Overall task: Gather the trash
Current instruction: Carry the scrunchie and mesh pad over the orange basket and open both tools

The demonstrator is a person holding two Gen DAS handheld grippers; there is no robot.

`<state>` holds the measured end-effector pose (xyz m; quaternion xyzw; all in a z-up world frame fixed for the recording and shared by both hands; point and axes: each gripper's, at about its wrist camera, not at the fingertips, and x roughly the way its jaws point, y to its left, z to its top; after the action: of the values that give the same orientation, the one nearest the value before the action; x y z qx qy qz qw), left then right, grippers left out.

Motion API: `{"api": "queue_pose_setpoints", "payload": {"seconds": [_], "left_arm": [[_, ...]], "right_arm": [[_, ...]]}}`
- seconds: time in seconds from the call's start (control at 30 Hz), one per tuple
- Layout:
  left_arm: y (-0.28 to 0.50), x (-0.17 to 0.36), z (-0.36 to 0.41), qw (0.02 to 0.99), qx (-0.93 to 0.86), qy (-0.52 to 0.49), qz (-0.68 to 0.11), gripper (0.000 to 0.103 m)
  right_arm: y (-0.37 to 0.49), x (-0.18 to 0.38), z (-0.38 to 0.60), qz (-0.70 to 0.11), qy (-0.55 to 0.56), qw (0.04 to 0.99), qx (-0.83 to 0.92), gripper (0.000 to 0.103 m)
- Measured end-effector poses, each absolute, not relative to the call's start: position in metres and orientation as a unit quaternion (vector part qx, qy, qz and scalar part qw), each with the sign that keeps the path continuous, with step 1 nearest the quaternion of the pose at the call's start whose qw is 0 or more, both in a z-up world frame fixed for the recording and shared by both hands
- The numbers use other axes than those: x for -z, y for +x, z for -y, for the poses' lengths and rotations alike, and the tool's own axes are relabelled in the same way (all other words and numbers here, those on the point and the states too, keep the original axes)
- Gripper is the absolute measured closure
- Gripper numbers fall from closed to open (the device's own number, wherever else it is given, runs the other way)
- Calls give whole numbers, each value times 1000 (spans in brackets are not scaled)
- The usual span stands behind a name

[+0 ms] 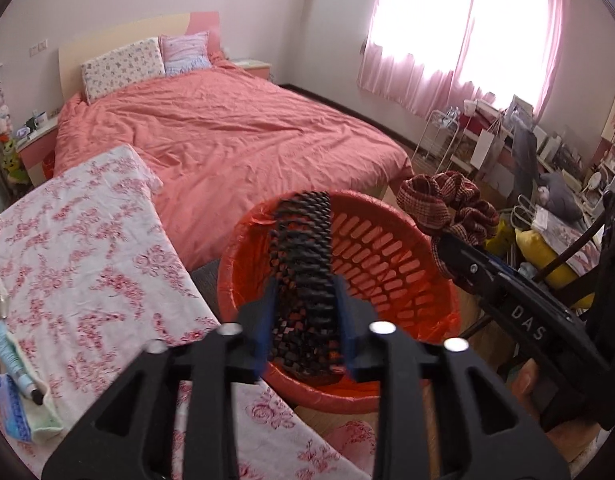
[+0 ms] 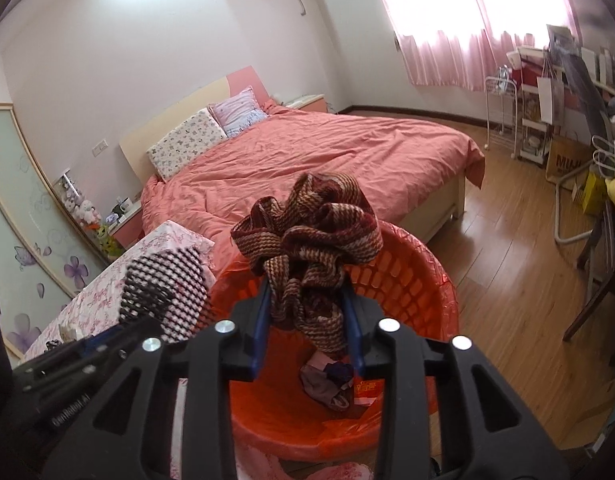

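Observation:
An orange plastic bin (image 1: 391, 256) lined with an orange bag stands on the floor by the bed; it also shows in the right wrist view (image 2: 419, 280). My left gripper (image 1: 303, 300) is shut on a black mesh item (image 1: 303, 248) and holds it over the bin. My right gripper (image 2: 309, 312) is shut on a red-brown plaid scrunchie (image 2: 311, 232), also over the bin. The scrunchie shows at right in the left wrist view (image 1: 447, 204). The mesh item shows at left in the right wrist view (image 2: 163, 292). Crumpled trash (image 2: 331, 384) lies in the bin's bottom.
A bed with a salmon cover (image 1: 227, 132) lies beyond the bin. A table with a floral cloth (image 1: 83, 248) stands at left, with a tube (image 1: 15, 364) on it. Shelves, bags and a chair (image 2: 587, 184) crowd the right wall under the curtained window.

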<state>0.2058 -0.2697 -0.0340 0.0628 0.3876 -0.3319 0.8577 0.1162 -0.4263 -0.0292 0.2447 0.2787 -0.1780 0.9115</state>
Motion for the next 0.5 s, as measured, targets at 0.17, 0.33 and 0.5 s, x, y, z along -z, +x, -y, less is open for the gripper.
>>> {"api": "queue_pose_setpoints", "payload": {"seconds": [0.17,0.33,0.5], "left_arm": [[210,45,267,857,316,66,-403,42],[209,47,249,867,285,72,-403,38],[200,45,211,893,227,102,-374,31]], "right_arm": [[126,44,432,-292,245,908,176,51],[129,47,422,-293,229,910,185,44],[129,44,406,-297,207,914,182,43]]}}
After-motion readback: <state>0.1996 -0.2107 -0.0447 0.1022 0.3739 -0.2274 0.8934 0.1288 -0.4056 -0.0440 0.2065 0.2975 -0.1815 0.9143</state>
